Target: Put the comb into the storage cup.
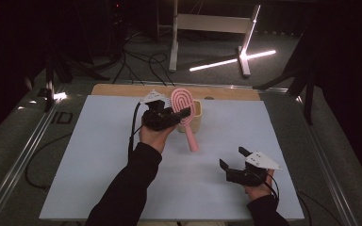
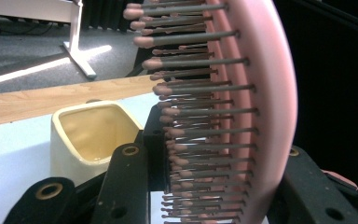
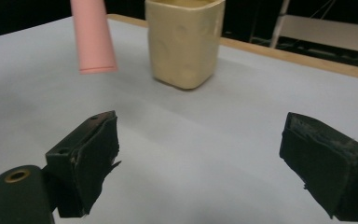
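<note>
My left gripper (image 1: 181, 113) is shut on the head of a pink hairbrush (image 1: 185, 109), held above the white sheet with the handle (image 1: 192, 139) pointing down toward me. In the left gripper view the brush's bristles (image 2: 200, 112) run between the black jaws. A cream square cup (image 1: 196, 117) stands upright just behind and right of the brush; its open mouth (image 2: 93, 128) looks empty. My right gripper (image 1: 232, 158) hovers open near the front right of the sheet, nothing between its fingers. In the right gripper view the handle tip (image 3: 93, 39) hangs left of the cup (image 3: 182, 42).
A white sheet (image 1: 99, 155) covers a wooden tabletop (image 1: 118, 89) whose far edge shows. Metal rails (image 1: 23, 150) flank the table. Cables (image 1: 136, 61) and a white stand (image 1: 207, 23) lie on the dark floor beyond.
</note>
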`<move>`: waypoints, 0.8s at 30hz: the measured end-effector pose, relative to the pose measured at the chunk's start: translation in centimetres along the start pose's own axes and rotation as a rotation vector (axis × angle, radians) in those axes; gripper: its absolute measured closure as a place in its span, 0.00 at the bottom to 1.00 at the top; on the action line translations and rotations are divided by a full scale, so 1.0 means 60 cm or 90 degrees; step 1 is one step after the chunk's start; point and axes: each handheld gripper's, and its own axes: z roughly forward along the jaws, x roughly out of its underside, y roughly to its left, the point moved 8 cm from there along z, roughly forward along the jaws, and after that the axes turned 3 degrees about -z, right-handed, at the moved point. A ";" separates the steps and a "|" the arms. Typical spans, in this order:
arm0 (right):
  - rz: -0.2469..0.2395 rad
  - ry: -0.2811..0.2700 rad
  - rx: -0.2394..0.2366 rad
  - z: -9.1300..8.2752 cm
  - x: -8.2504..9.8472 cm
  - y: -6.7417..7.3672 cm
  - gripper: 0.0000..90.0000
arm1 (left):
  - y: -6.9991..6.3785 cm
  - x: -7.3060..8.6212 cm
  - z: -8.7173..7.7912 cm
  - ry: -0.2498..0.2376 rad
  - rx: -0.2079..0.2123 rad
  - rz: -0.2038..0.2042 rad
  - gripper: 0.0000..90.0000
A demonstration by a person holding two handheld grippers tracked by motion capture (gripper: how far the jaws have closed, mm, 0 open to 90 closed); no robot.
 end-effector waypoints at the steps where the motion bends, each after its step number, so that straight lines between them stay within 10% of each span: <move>1: 0.000 0.000 0.000 0.000 0.000 0.000 0.13 | 0.000 0.000 0.000 0.000 0.000 0.000 0.71; 24: 0.003 -0.006 0.001 -0.001 0.021 0.000 0.15 | 0.009 -0.042 -0.001 -0.018 -0.027 0.027 0.72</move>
